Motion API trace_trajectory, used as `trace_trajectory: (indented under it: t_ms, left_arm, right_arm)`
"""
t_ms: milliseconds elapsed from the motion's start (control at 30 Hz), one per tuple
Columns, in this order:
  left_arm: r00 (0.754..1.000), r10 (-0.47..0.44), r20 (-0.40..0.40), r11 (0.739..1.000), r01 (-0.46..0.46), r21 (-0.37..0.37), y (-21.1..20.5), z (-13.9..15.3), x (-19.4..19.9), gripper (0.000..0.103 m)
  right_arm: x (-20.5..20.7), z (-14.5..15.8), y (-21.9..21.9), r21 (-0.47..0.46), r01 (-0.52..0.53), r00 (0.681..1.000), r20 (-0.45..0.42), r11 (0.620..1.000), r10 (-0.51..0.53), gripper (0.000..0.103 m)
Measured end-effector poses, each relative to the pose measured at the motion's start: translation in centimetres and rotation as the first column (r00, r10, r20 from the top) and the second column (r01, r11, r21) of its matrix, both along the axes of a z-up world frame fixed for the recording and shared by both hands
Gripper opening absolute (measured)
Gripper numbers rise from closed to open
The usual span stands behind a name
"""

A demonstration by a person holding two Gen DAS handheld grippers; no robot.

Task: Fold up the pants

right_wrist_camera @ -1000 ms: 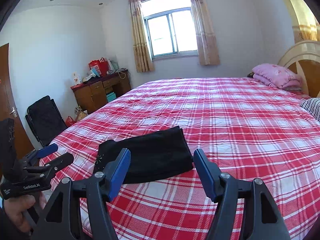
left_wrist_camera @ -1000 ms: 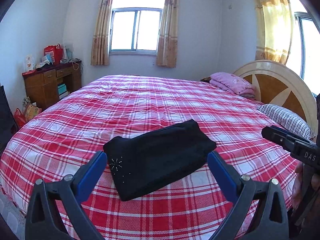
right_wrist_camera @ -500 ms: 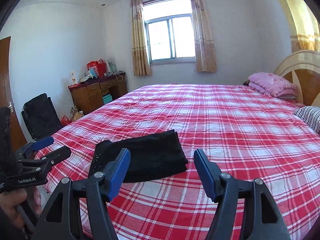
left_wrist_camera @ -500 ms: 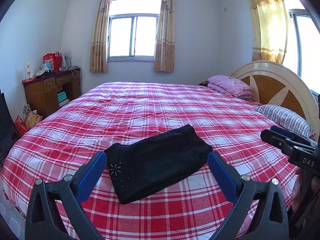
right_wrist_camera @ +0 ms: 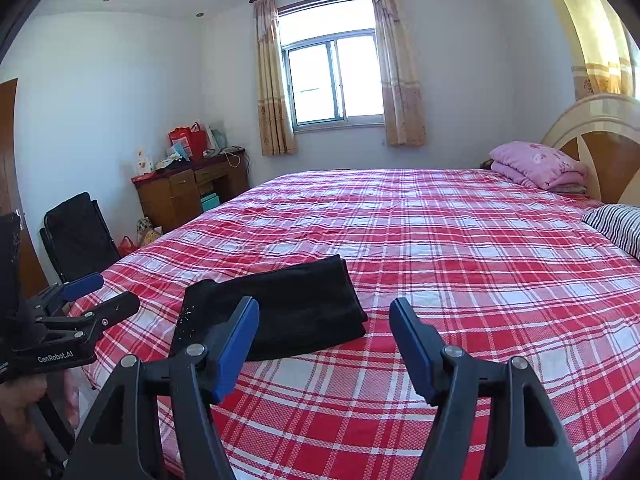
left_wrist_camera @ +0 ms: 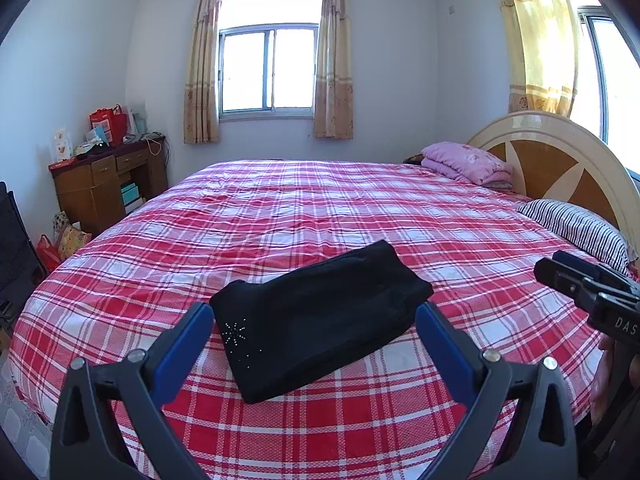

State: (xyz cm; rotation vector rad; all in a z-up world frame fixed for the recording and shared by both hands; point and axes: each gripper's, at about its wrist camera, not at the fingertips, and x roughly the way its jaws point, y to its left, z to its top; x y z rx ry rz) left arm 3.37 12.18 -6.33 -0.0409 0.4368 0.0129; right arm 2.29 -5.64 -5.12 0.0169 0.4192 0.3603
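Note:
Black pants (left_wrist_camera: 320, 316) lie folded into a compact rectangle on the red plaid bed (left_wrist_camera: 320, 208), near its front edge; a small sparkly star motif shows on the near-left corner. They also show in the right wrist view (right_wrist_camera: 288, 312). My left gripper (left_wrist_camera: 314, 314) is open and empty, held back above the bed's edge, framing the pants. My right gripper (right_wrist_camera: 324, 310) is open and empty, to the right of the pants. Each gripper shows in the other's view: the right one (left_wrist_camera: 580, 280) and the left one (right_wrist_camera: 92, 296).
A pink folded quilt (left_wrist_camera: 468, 162) and a striped pillow (left_wrist_camera: 580, 228) lie by the headboard (left_wrist_camera: 560, 160). A wooden desk (left_wrist_camera: 108, 180) with clutter stands at the left wall. A black folding chair (right_wrist_camera: 76, 236) stands near the bed's left side.
Both grippers have lifted and tilted up a little, so more ceiling shows. The pants have not moved. Both grippers stay open.

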Motion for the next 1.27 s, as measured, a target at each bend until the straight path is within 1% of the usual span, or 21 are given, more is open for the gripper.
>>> trace_trajectory:
  t_ms: [167, 367, 567, 633, 733, 867, 1000, 1133, 1267]
  left_arm:
    - [1.000, 0.013, 0.009, 0.999, -0.014, 0.033, -0.4, -0.1, -0.1, 0.103]
    - [1.000, -0.004, -0.006, 1.000, 0.004, 0.008, -0.4, -0.4, 0.1, 0.103]
    - [1.000, 0.005, 0.015, 1.000, -0.005, -0.004, -0.2, 0.2, -0.2, 0.103]
    - [0.999, 0.026, 0.019, 1.000, -0.026, 0.003, -0.2, 0.3, -0.3, 0.103]
    - [0.997, 0.073, 0.028, 0.996, -0.075, 0.042, -0.4, 0.3, -0.3, 0.103]
    - [0.994, 0.106, 0.029, 0.992, -0.108, 0.073, -0.5, 0.2, -0.2, 0.103]
    - [0.992, 0.120, 0.024, 0.991, -0.122, 0.060, -0.2, 0.0, -0.2, 0.103]
    - [0.992, 0.120, 0.050, 0.992, -0.122, 0.041, 0.0, 0.1, -0.5, 0.103]
    - [0.991, 0.115, 0.074, 0.992, -0.119, 0.044, -0.1, 0.4, -0.8, 0.103]
  right_arm:
    - [0.0, -0.3, 0.1, -0.007, -0.007, 1.000, 0.003, 1.000, 0.007, 0.069]
    - [0.0, -0.3, -0.2, 0.003, -0.005, 1.000, 0.004, 1.000, 0.005, 0.069]
    - [-0.4, 0.1, 0.1, -0.002, -0.018, 1.000, 0.019, 1.000, 0.018, 0.069]
    - [-0.6, 0.1, 0.4, -0.012, -0.025, 0.999, 0.021, 1.000, 0.025, 0.070]
    - [-0.7, 0.0, 0.7, -0.024, -0.034, 0.999, 0.023, 0.999, 0.034, 0.070]
    - [-0.8, 0.0, 0.9, -0.031, -0.044, 0.999, 0.029, 0.999, 0.045, 0.070]
    - [-0.8, -0.1, 0.9, -0.032, -0.044, 0.999, 0.028, 0.999, 0.045, 0.070]
    - [-0.7, -0.1, 0.8, -0.030, -0.043, 0.999, 0.025, 0.999, 0.044, 0.070]
    - [-0.7, -0.3, 0.8, -0.031, -0.042, 0.999, 0.021, 0.999, 0.043, 0.070]
